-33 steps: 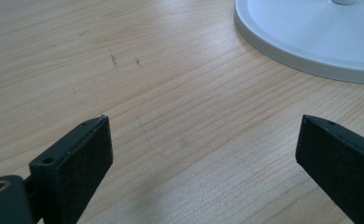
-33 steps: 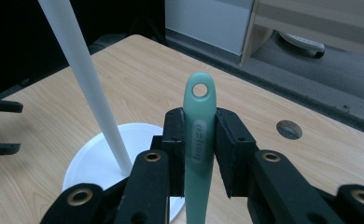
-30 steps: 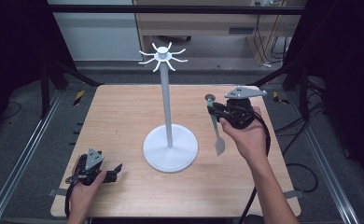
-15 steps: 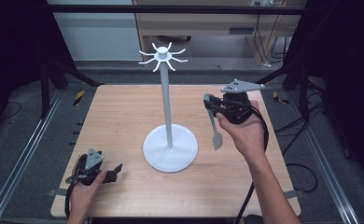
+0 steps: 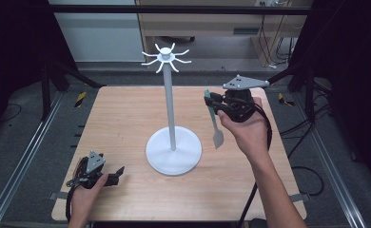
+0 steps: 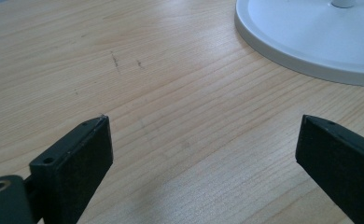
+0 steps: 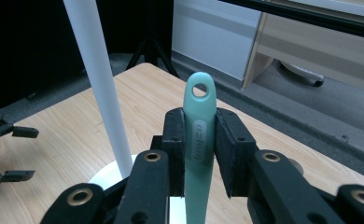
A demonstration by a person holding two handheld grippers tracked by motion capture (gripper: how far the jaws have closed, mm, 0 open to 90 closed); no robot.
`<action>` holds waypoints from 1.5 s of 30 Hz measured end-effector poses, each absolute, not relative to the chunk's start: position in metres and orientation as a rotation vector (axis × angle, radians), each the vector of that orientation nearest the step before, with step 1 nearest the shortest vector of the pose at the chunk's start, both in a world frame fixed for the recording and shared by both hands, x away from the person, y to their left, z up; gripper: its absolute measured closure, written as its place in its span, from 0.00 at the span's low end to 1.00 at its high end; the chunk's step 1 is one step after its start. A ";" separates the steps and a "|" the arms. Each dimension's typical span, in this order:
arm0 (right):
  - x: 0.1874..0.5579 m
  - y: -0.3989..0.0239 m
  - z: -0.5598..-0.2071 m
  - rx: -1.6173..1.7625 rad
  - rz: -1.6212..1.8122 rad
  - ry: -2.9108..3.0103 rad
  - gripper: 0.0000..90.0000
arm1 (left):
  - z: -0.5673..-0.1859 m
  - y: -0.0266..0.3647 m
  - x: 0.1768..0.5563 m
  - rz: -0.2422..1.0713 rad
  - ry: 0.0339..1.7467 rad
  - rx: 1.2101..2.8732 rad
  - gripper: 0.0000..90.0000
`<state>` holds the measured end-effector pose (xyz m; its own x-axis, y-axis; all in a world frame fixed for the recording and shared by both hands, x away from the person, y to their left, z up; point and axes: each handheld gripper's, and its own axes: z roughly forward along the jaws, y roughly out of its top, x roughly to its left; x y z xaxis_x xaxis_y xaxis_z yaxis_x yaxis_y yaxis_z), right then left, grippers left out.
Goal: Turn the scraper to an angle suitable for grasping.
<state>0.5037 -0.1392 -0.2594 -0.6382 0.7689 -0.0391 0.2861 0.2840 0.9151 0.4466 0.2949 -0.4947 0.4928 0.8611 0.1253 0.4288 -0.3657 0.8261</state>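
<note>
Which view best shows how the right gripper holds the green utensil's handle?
The right gripper view: the green utensil stands upright, clamped between the right gripper's two black jaws, its hanging hole just above them. The high view shows the whole utensil hanging blade-down from that gripper, but small. The left gripper view looks at table and the stand's base.

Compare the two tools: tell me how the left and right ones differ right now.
The left tool is open, jaws wide apart with nothing between them; the right tool is shut on a green utensil. The left tool sits low at the table's near left corner; the right tool is raised beside the white stand, the utensil hanging down. Both are hand-held with black jaws.
</note>
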 end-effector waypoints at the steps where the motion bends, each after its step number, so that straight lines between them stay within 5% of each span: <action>1: 0.504 -0.139 -0.259 0.944 1.331 2.078 0.83 | -0.495 0.295 0.447 0.728 1.060 1.983 0.04; 45: 0.491 -0.126 -0.224 0.845 1.399 2.035 0.83 | -0.494 0.295 0.446 0.730 1.062 1.974 0.04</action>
<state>0.4908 -0.1258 -0.2242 -0.6668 0.7418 -0.0722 0.1982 0.2698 0.9423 0.4462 0.2953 -0.4942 0.4897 0.8629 0.1249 0.4252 -0.3614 0.8298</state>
